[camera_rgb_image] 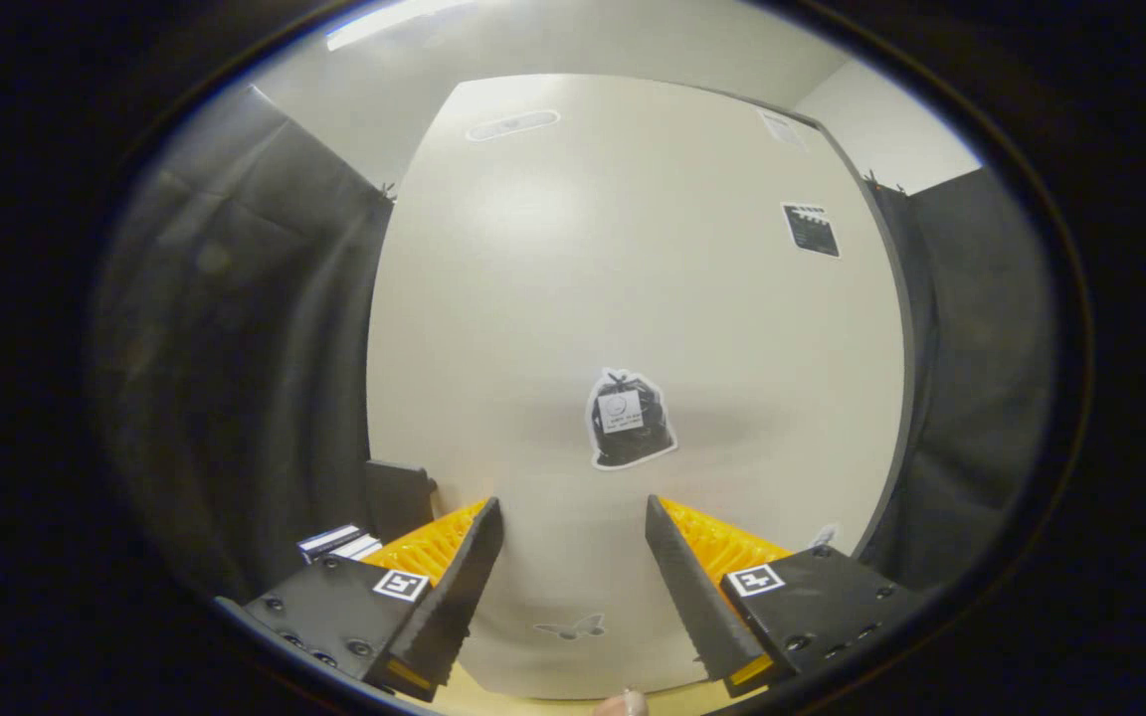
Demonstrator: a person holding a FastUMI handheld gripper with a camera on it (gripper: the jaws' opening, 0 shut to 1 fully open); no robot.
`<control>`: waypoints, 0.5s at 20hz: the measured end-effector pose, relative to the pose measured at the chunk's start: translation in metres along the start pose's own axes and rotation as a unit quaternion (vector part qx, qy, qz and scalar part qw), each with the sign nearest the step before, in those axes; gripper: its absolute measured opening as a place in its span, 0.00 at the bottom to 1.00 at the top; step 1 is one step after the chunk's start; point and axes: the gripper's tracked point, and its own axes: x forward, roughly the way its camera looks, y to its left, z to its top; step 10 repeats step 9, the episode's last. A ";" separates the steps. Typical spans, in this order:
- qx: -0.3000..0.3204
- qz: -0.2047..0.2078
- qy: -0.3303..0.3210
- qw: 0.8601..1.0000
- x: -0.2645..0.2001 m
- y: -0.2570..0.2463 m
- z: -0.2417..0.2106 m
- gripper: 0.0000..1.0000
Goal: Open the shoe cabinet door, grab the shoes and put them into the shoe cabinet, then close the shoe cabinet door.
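A tall off-white cabinet door (pixel 633 298) stands shut, close ahead of my gripper (pixel 573 517). The door carries a black bag-shaped sticker (pixel 629 418) just beyond the fingertips and a small butterfly sticker (pixel 570 627) lower down between the fingers. My two black and orange fingers (pixel 454 587) are spread apart with nothing between them, and they do not touch the door. A fingertip of a person's hand (pixel 623 704) peeks in below the gripper.
Black cloth walls (pixel 235 378) hang on both sides of the cabinet. A dark box (pixel 396 497) and small flat items (pixel 339 542) sit low at the left of the door. Another dark sticker (pixel 811 230) sits high on the door's right side.
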 end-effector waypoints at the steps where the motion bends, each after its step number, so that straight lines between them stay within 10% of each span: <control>1: -0.003 -0.002 -0.002 1.000 0.001 0.000 0.001 0.93; 10: -0.027 -0.021 -0.015 0.999 -0.001 -0.001 0.002 0.93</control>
